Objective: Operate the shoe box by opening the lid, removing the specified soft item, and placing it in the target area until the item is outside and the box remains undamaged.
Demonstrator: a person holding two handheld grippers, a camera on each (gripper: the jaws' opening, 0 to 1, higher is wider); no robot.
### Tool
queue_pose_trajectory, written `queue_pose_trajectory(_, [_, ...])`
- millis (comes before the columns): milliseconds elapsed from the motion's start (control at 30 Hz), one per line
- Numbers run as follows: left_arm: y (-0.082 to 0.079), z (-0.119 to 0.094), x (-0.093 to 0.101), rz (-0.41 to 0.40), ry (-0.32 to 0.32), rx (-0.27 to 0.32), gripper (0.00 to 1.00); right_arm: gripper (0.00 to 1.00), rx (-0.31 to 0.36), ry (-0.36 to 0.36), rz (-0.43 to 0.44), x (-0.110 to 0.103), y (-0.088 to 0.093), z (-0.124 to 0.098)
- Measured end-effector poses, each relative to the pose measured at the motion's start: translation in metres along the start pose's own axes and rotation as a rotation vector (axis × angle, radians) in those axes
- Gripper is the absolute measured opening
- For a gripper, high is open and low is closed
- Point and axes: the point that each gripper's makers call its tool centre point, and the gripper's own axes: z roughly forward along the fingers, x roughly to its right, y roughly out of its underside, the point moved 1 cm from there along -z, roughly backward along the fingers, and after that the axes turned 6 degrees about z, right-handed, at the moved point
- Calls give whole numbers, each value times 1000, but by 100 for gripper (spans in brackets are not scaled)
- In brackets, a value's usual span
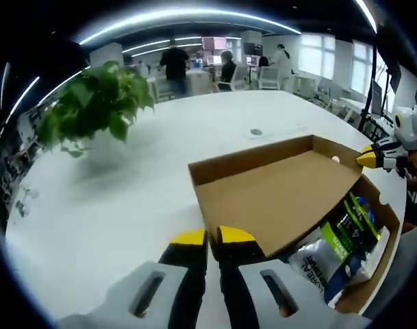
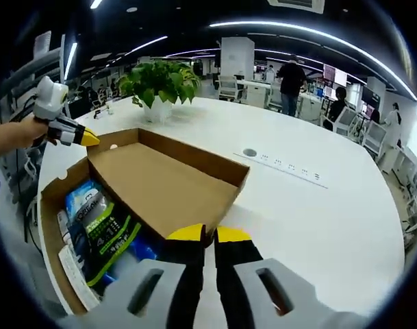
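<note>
An open cardboard shoe box rests on the white table. Its lid is raised, inside face up, over the box. Soft packets in blue, green, black and white lie in the box, partly under the lid. My left gripper is shut at one lid corner. My right gripper is shut at another corner of the lid. A hand holding the left gripper shows in the right gripper view.
A potted green plant stands on the table beyond the box. A round cable port is set in the tabletop. Several people, chairs and desks are far behind the table.
</note>
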Motion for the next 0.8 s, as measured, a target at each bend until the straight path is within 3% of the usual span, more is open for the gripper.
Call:
queue_pose_trajectory(333, [3, 5, 1, 8, 7, -14, 3, 3, -17, 0, 25, 1, 2, 4])
queue_pose_trajectory(667, [6, 7, 1, -44, 19, -5, 3, 3, -21, -6, 31, 3, 3, 6])
queue_pose_trajectory(800, [5, 8, 4, -9, 16, -13, 4, 4, -23, -14, 42, 2, 3, 6])
